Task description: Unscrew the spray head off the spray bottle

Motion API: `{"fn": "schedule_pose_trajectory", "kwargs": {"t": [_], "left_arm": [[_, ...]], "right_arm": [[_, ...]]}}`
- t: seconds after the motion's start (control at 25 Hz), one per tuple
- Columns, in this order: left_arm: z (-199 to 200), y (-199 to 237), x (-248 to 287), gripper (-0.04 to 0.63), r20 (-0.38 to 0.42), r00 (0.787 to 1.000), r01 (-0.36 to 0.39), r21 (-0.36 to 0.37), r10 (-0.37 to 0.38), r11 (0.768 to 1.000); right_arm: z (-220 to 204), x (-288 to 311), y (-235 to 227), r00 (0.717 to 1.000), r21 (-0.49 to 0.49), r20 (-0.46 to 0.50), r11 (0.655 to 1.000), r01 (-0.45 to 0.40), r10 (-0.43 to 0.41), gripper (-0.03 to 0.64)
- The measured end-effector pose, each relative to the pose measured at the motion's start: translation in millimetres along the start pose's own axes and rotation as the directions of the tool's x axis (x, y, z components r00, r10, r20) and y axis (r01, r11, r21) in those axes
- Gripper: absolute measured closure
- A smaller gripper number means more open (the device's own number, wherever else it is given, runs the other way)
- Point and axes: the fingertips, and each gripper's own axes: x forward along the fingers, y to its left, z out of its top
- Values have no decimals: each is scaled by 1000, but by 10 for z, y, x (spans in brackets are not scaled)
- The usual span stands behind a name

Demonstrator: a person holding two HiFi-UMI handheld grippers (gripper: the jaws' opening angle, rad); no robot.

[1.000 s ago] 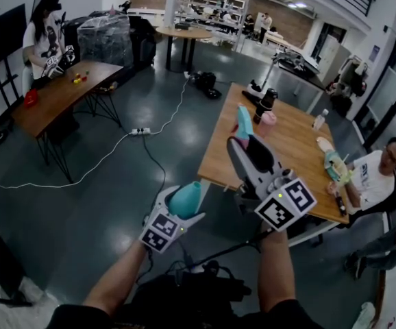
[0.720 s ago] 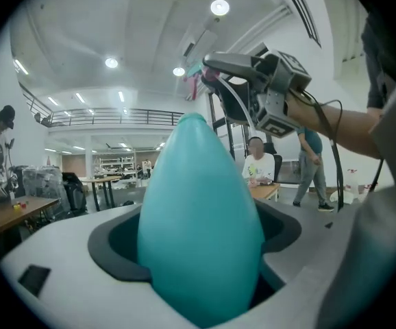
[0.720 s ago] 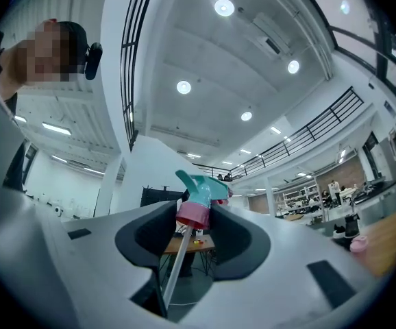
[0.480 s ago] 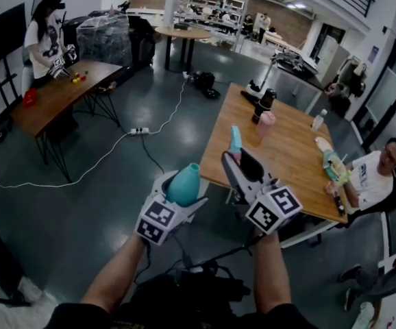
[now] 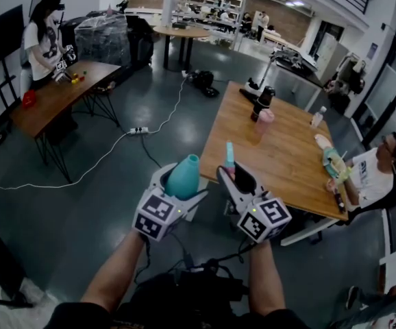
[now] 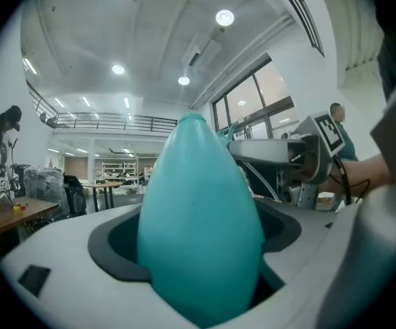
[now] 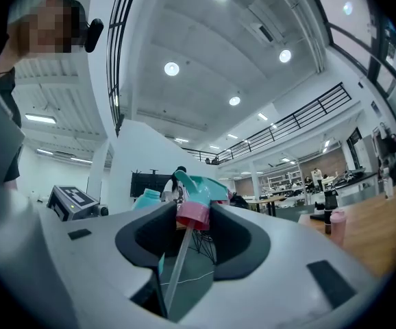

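Note:
In the head view my left gripper (image 5: pixel 182 189) is shut on the teal, drop-shaped spray bottle (image 5: pixel 183 176), held in the air with its narrow neck up. That bottle fills the left gripper view (image 6: pixel 198 225), wedged between the jaws. Just to its right, my right gripper (image 5: pixel 231 175) is shut on the spray head (image 5: pixel 229 156). The head is apart from the bottle. The right gripper view shows the teal spray head (image 7: pixel 199 186) gripped at its pink collar (image 7: pixel 193 215), with the clear dip tube (image 7: pixel 177 269) hanging free. The bottle's top (image 7: pixel 146 198) stands to its left.
A wooden table (image 5: pixel 291 157) lies ahead on the right, carrying a dark bottle (image 5: pixel 262 103), a pink cup (image 5: pixel 264 120) and small items. A person (image 5: pixel 381 177) sits at its right side. Another table (image 5: pixel 54 98) with a person stands far left. A white cable (image 5: pixel 109 153) crosses the floor.
The left gripper has risen with the bottle. The right gripper has come down with the spray head, so the two now sit side by side at about the same height.

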Motion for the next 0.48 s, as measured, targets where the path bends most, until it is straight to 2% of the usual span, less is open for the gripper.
{"fn": "schedule_pose_trajectory", "kwargs": {"t": [0.48], "left_arm": [[9, -56, 39, 153, -16, 1000, 15, -3, -15, 1000]], "right_arm": [[-55, -181, -100, 999, 14, 12, 999, 49, -49, 459]]}}
